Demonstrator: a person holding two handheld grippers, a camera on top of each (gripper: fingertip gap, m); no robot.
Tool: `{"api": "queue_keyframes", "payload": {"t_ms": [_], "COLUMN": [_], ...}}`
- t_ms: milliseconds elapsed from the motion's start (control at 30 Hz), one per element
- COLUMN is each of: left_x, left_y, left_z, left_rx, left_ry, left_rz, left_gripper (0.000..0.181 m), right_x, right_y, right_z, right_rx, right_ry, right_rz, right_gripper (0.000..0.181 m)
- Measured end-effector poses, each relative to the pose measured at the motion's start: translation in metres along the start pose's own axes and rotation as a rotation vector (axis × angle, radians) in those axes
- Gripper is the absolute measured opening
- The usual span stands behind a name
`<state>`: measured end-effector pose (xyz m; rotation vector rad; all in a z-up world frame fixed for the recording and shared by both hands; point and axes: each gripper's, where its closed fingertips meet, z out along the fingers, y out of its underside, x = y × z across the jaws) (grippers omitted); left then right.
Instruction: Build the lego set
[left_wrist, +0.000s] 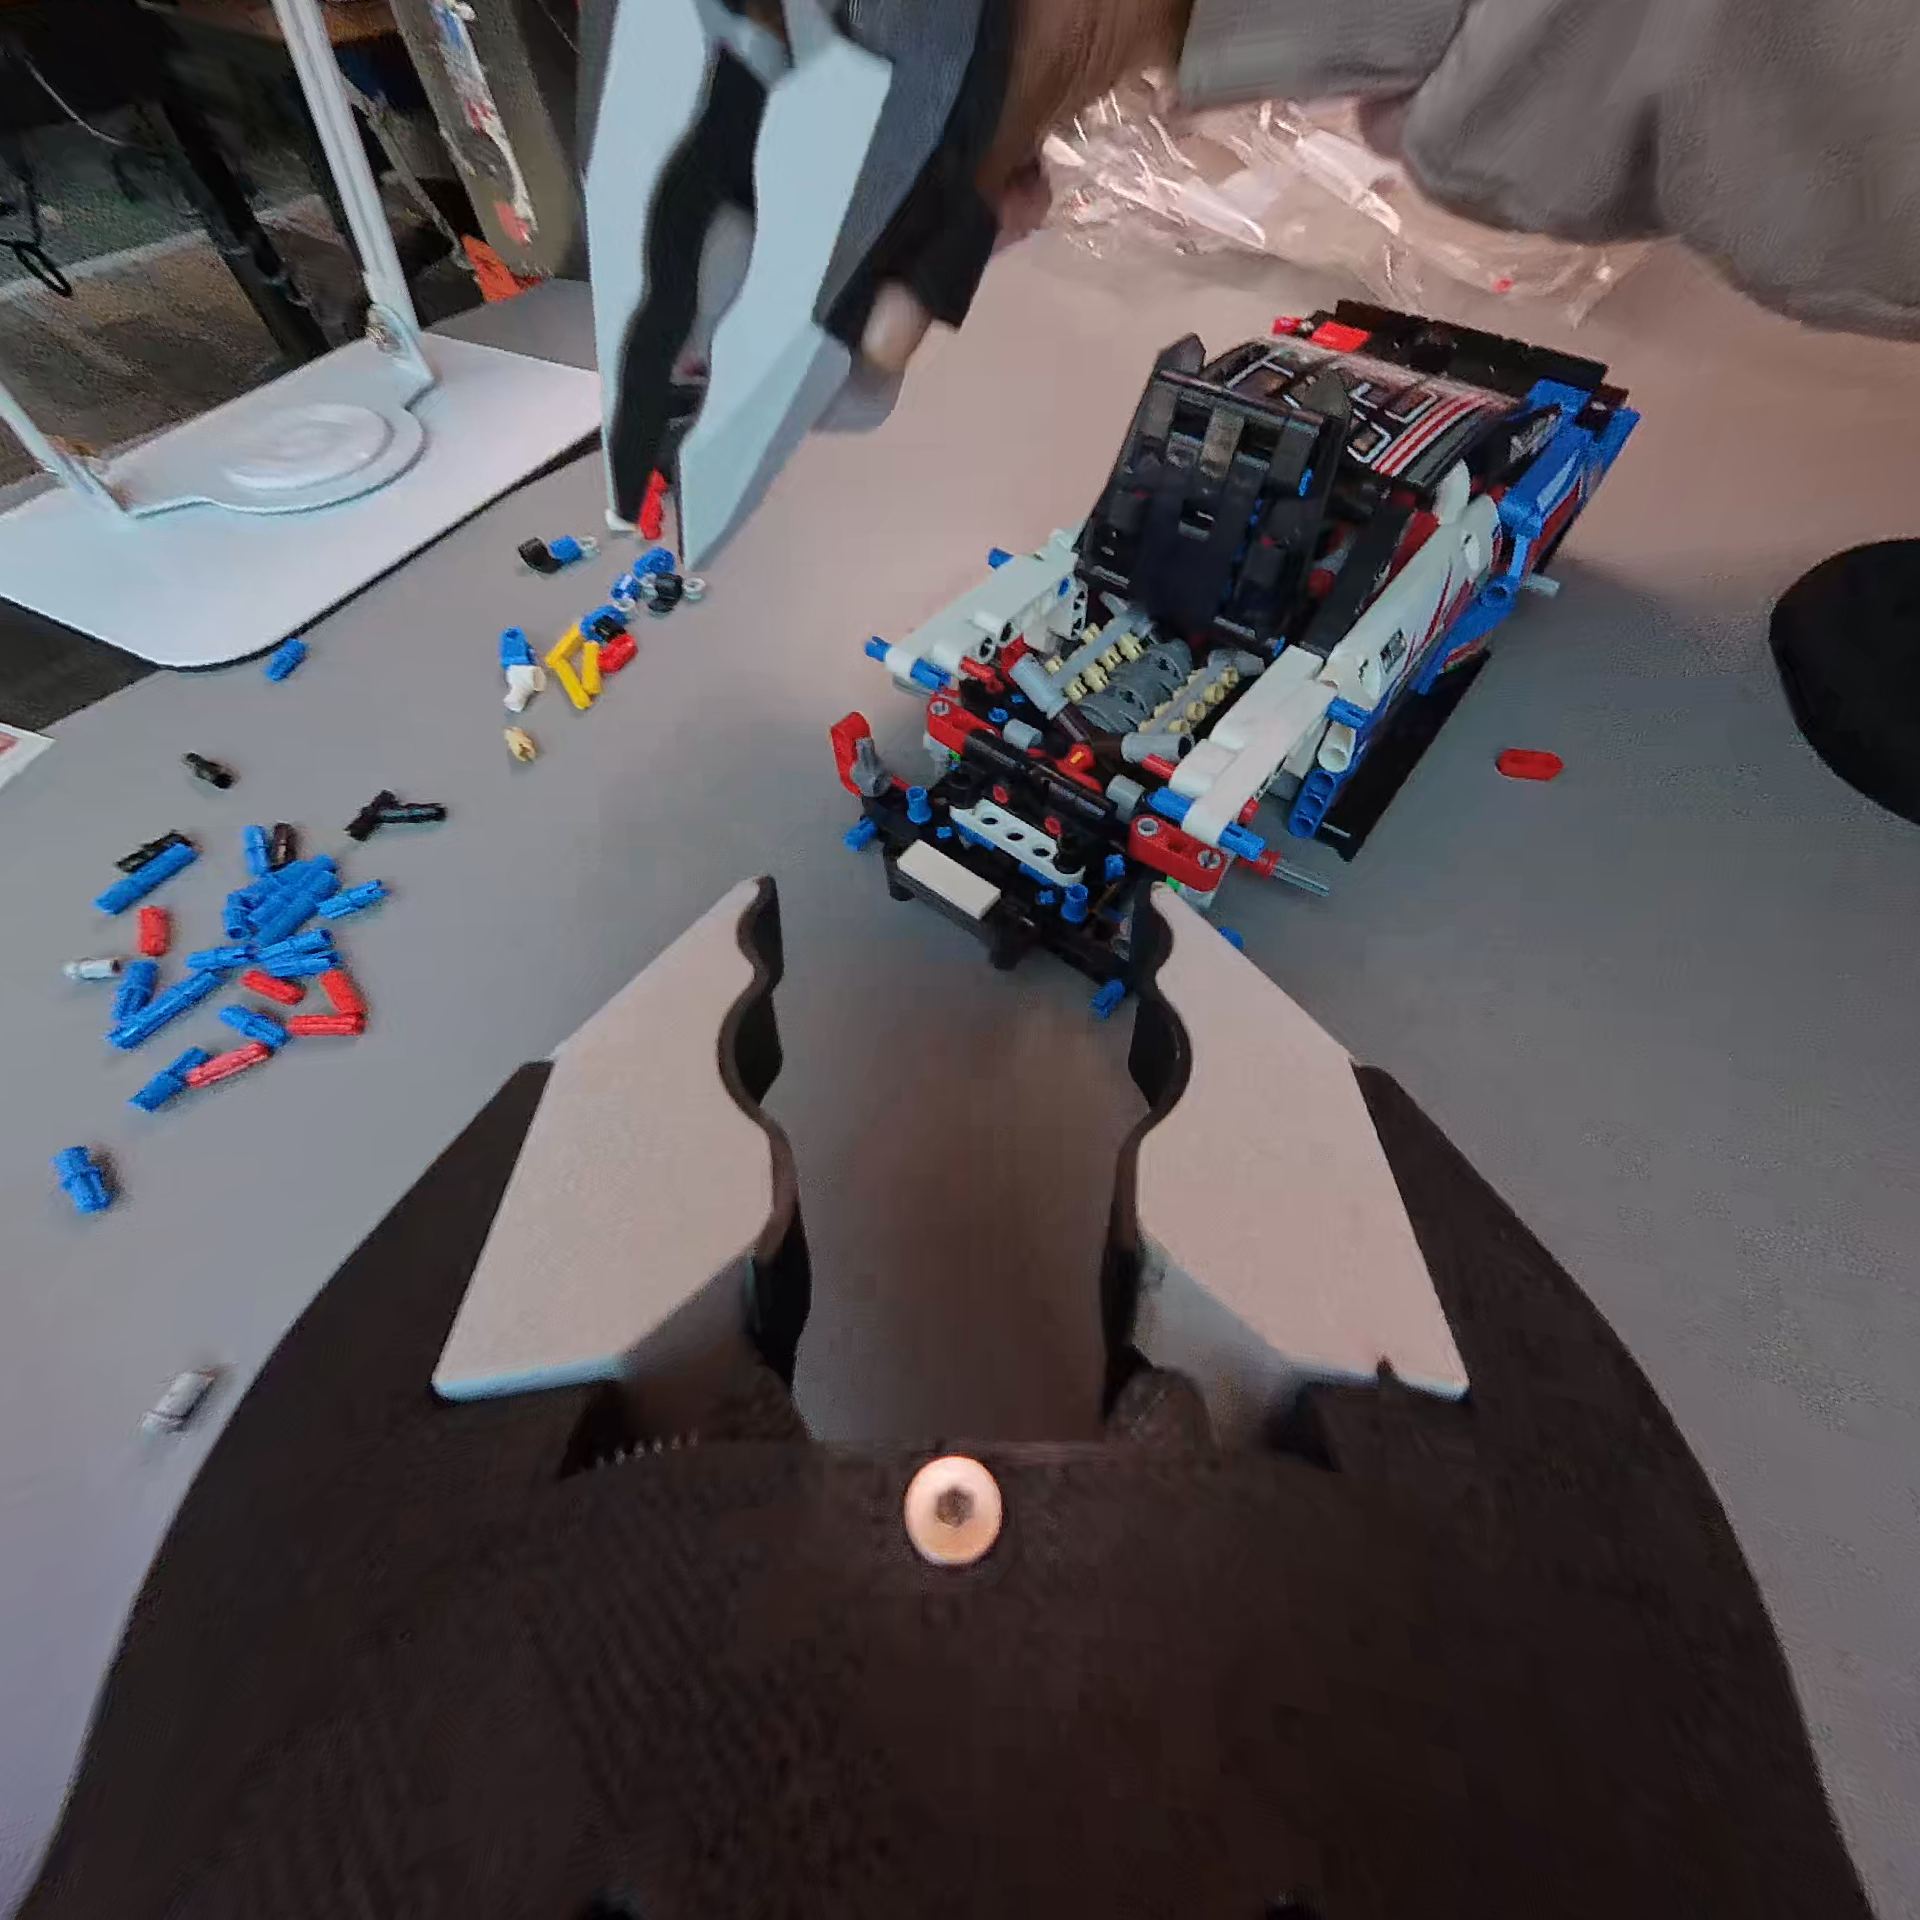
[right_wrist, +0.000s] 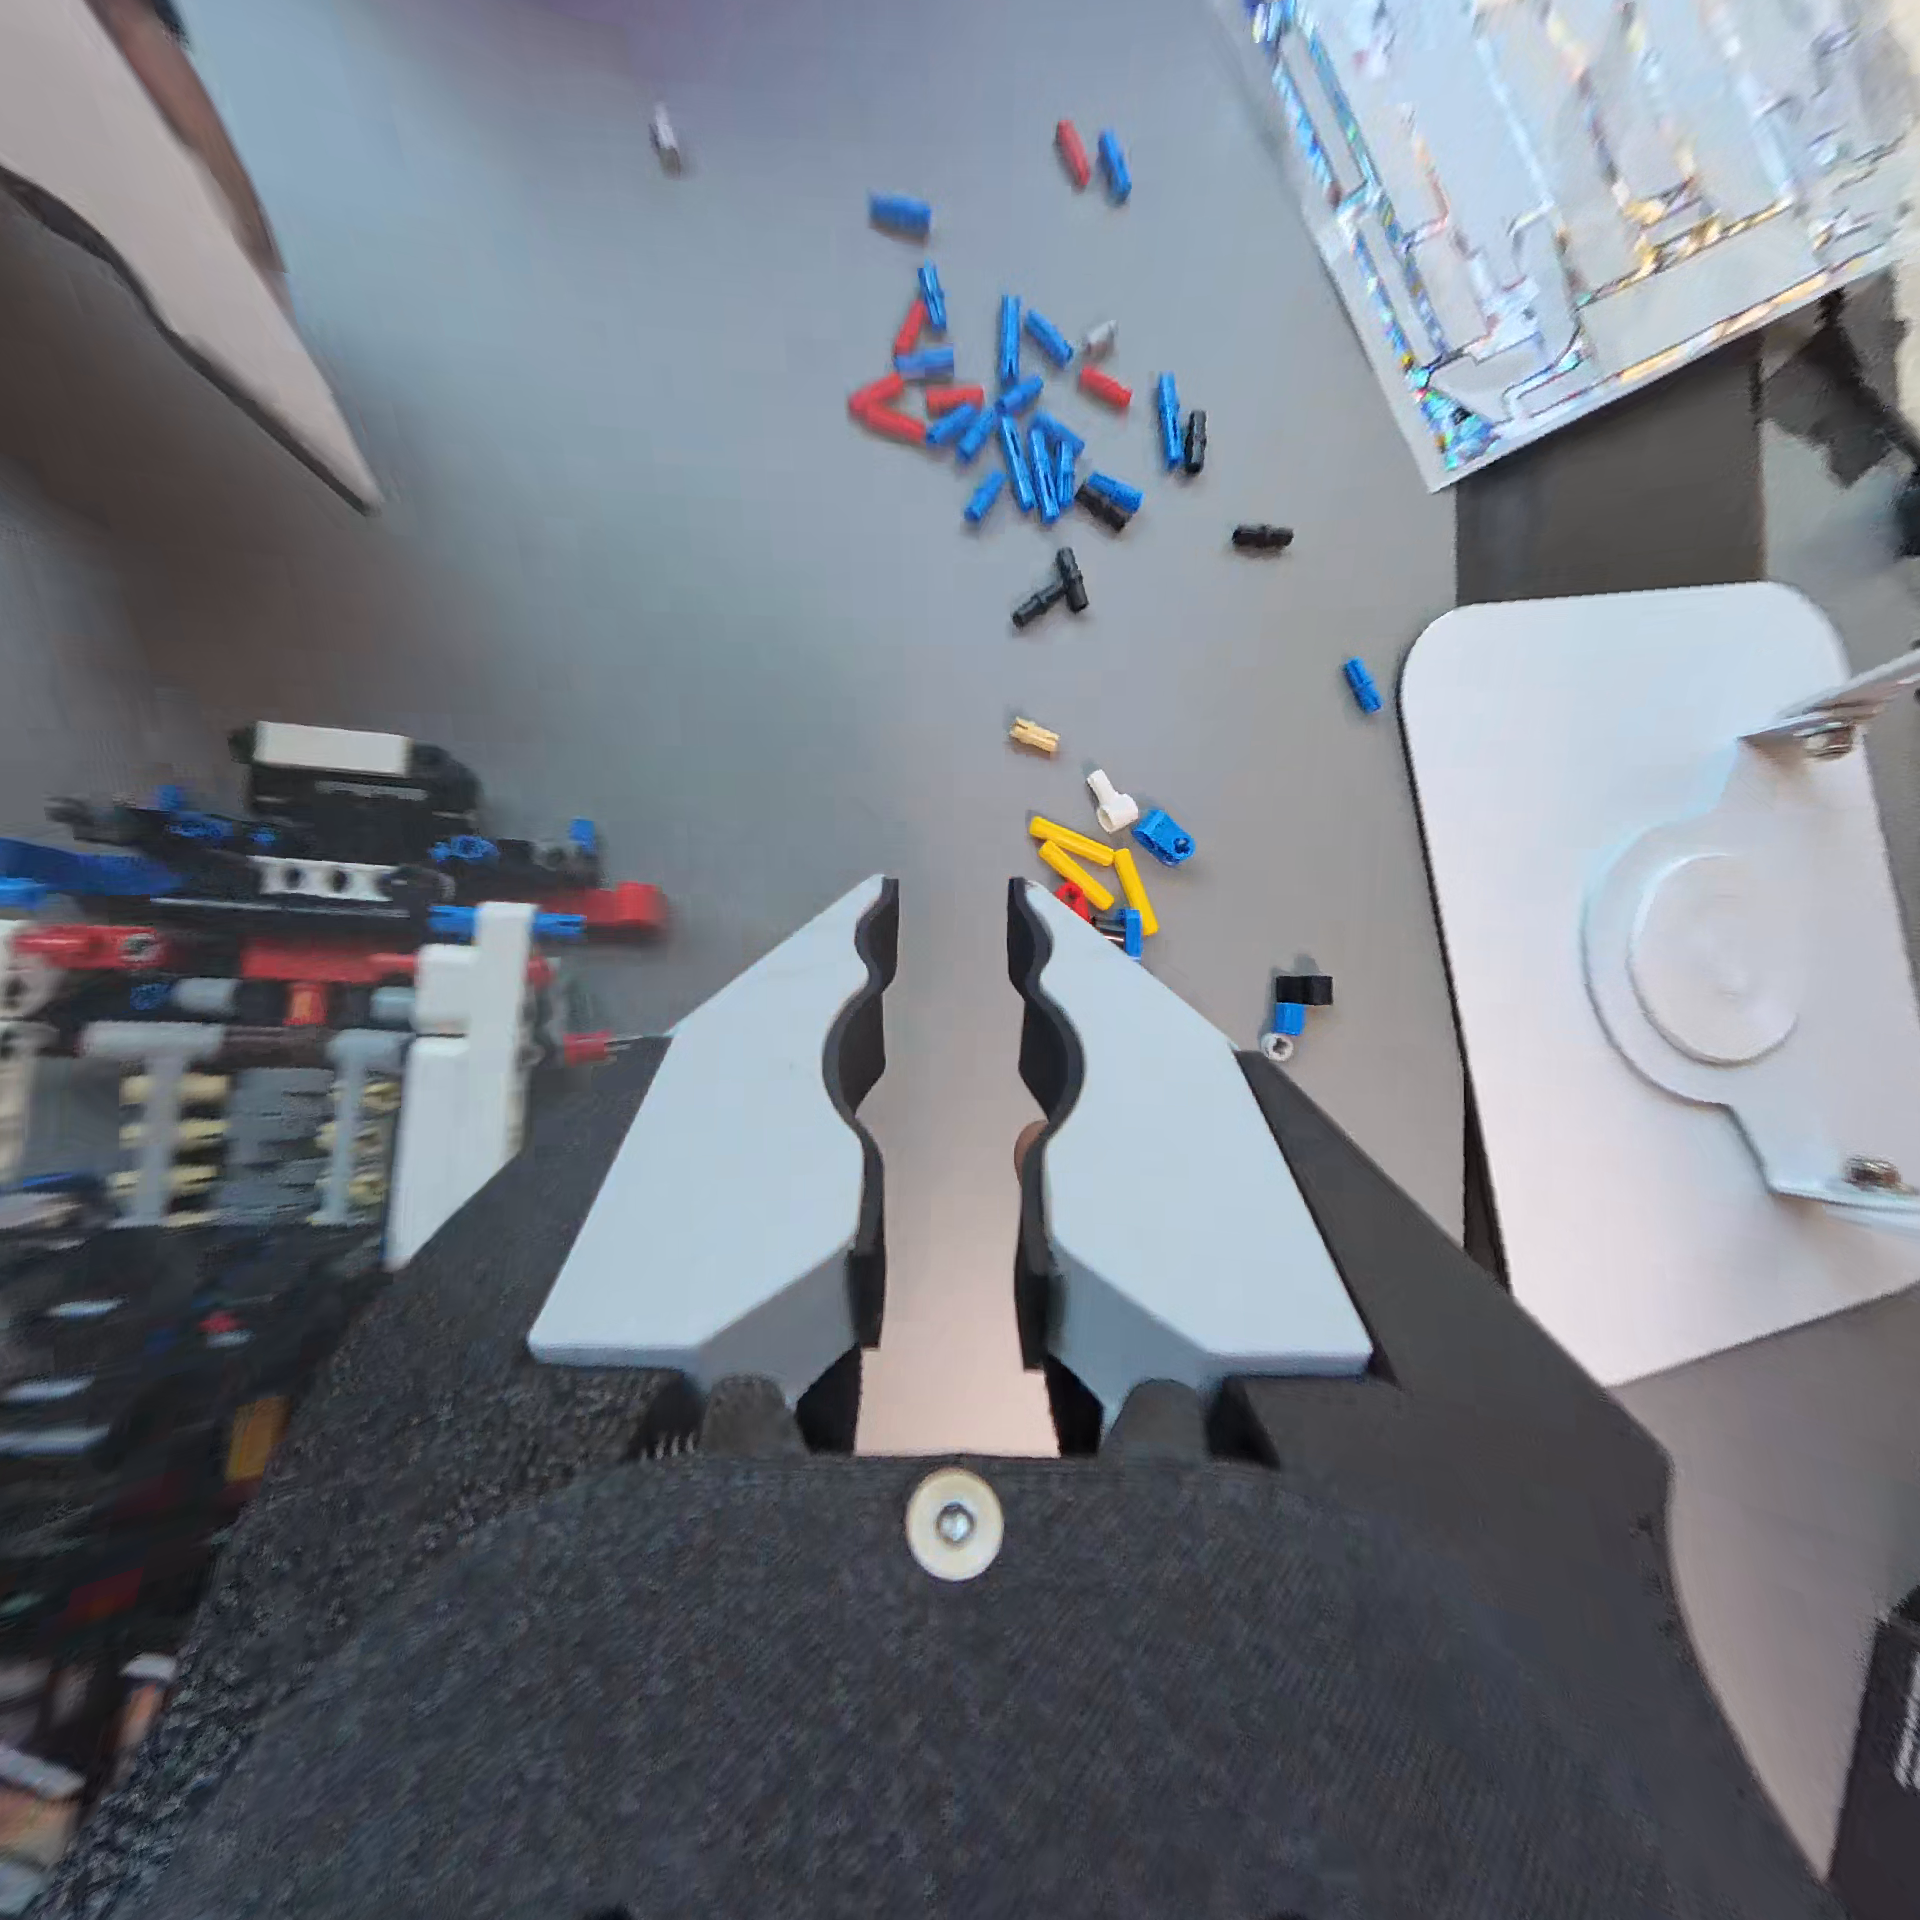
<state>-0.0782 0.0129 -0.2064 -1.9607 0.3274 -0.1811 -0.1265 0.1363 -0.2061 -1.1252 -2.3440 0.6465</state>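
Note:
A partly built Lego car (left_wrist: 1226, 644), white, black, blue and red with its engine exposed, stands on the grey table; in the right wrist view it is at the left (right_wrist: 312, 935). My left gripper (left_wrist: 956, 904) is open and empty, its tips just short of the car's front end. My right gripper (right_wrist: 954, 883) has a narrow gap between its jaws with nothing in it. It points down over a small cluster of yellow, blue and red pieces (right_wrist: 1091, 862), and a small red piece (right_wrist: 1070, 896) lies at its right fingertip. It also shows in the left wrist view (left_wrist: 660, 535).
A pile of blue and red pins (left_wrist: 260, 935) lies left of the car, also in the right wrist view (right_wrist: 1018, 416). A white stand base (left_wrist: 260, 499), an instruction booklet (right_wrist: 1558, 208), clear plastic bags (left_wrist: 1299, 187) and a black object (left_wrist: 1860, 675) border the table. A loose red piece (left_wrist: 1529, 764) lies right of the car. From my left tips it is roughly 15 cm to the loose red piece (left_wrist: 1529, 764); from my right, 25 cm.

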Motion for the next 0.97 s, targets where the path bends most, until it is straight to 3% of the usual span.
{"api": "queue_keyframes", "payload": {"t_ms": [33,200,633,700,800,867,967], "left_x": [-0.003,-0.015,-0.016,-0.015,-0.020,-0.024,-0.030], "left_y": [-0.003,-0.006,-0.006,-0.005,-0.007,-0.011,-0.012], "left_z": [-0.002,-0.009,-0.009,-0.010,-0.015,-0.018,-0.021], "left_rx": [0.017,0.041,0.039,0.027,0.034,0.045,0.054], "left_ry": [-0.014,-0.069,-0.056,-0.048,-0.076,-0.091,-0.102], "left_rz": [-0.005,-0.022,-0.033,-0.050,-0.053,-0.066,-0.098], "left_gripper": [0.067,0.077,0.077,0.075,0.075,0.075,0.073], "right_x": [0.006,0.028,0.024,0.016,-0.018,-0.057,-0.126], "right_y": [0.009,0.026,0.030,0.013,-0.027,-0.029,-0.013], "right_z": [0.014,0.041,0.045,0.029,-0.028,-0.063,-0.090], "right_rx": [-0.036,-0.103,-0.157,-0.077,0.084,0.066,-0.011], "right_ry": [-0.015,-0.031,-0.114,-0.107,-0.100,-0.094,-0.093], "right_rz": [-0.001,0.012,0.044,0.045,0.050,0.017,0.051], "right_gripper": [0.020,0.019,0.005,0.005,0.005,0.005,0.004]}}
